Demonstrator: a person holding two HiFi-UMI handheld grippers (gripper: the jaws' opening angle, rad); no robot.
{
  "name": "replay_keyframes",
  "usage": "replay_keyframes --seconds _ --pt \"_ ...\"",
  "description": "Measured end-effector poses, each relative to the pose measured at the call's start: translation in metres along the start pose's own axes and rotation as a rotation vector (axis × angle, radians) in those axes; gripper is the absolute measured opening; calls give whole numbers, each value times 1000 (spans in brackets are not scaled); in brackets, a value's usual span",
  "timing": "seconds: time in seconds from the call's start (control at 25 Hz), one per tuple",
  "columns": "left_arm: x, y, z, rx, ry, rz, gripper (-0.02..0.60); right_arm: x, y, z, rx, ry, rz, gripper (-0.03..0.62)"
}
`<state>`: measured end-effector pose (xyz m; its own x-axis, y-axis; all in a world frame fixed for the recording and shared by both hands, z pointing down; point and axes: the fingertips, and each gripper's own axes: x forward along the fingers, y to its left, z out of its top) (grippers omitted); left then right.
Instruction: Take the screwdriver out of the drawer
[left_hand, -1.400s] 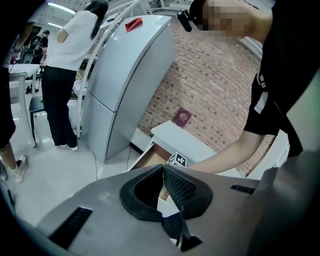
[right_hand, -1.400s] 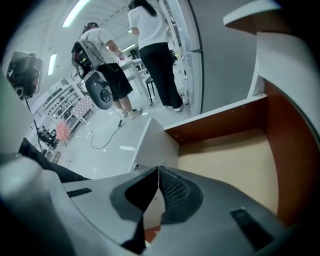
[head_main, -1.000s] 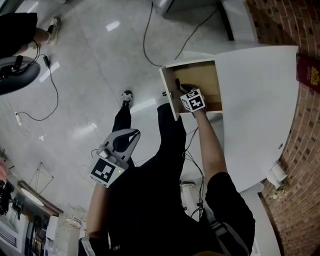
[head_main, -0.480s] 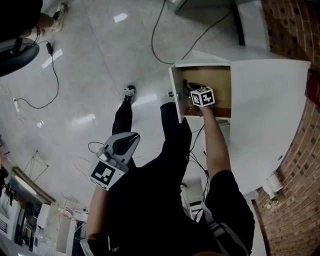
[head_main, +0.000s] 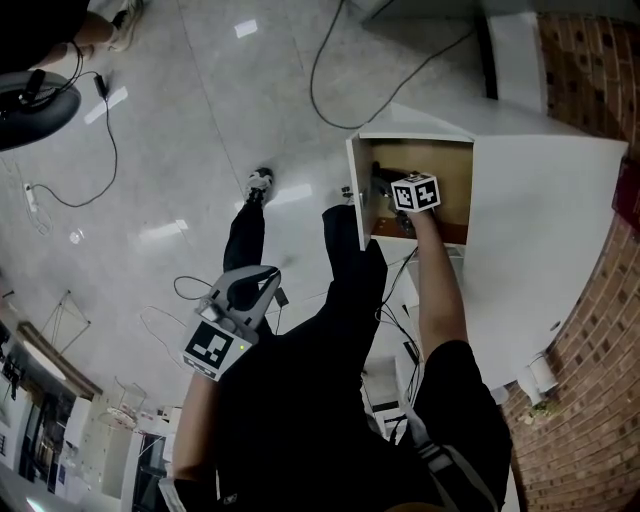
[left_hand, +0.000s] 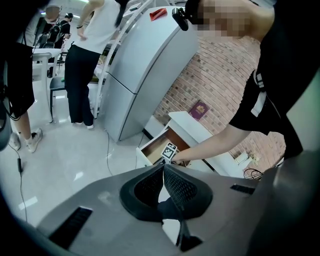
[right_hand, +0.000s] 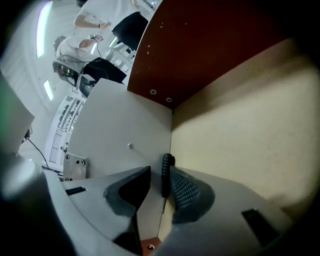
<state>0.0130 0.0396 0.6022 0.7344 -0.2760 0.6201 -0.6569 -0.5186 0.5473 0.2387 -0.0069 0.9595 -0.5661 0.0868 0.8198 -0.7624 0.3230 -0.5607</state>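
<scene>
The white drawer (head_main: 358, 192) stands pulled out of the white cabinet (head_main: 540, 230). My right gripper (head_main: 388, 180) reaches down into it. In the right gripper view the screwdriver (right_hand: 167, 169), with its black ribbed handle, lies along the drawer's side wall between the pads of the right gripper (right_hand: 160, 172). The jaws have just been closing. The handle rests against one pad and a gap shows at the other. My left gripper (head_main: 268, 276) hangs over the floor by the person's leg, pads meeting at the tips (left_hand: 163, 166), with nothing in it.
Cables (head_main: 330, 90) trail over the glossy floor. A brick wall (head_main: 590, 80) runs behind the cabinet, and a red booklet (left_hand: 198, 109) lies on its top. A grey refrigerator (left_hand: 145, 75) and standing people (left_hand: 85, 60) are farther off.
My right gripper has sunk deeper into the drawer. My left gripper has dropped a little beside the leg.
</scene>
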Motion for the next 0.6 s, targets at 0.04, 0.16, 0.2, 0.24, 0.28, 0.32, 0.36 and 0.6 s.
replay_keyframes --seconds 0.04,0.16,0.2,0.24,0.28,0.32,0.36,0.6 --pt "1 1 -1 0 4 1 18 1 -2 4 -10 -12 -19 161" --pt "3 4 -3 -4 14 10 18 3 -7 14 -45 -21 -87 150" --pt "3 4 -3 -5 15 10 18 5 -7 15 -53 -11 -99 130" --pt "3 4 -4 -7 17 9 18 7 -8 14 -56 2 -101 109" --pt "3 5 -5 -6 18 7 18 7 -7 14 -56 19 -100 106" --pt "2 5 -5 -1 19 5 18 6 -7 15 -63 44 -102 107" --pt "2 6 -5 3 20 4 18 4 -6 14 -87 80 -106 108" --pt "0 9 -4 -22 19 11 18 2 -2 -15 -295 227 -154 121"
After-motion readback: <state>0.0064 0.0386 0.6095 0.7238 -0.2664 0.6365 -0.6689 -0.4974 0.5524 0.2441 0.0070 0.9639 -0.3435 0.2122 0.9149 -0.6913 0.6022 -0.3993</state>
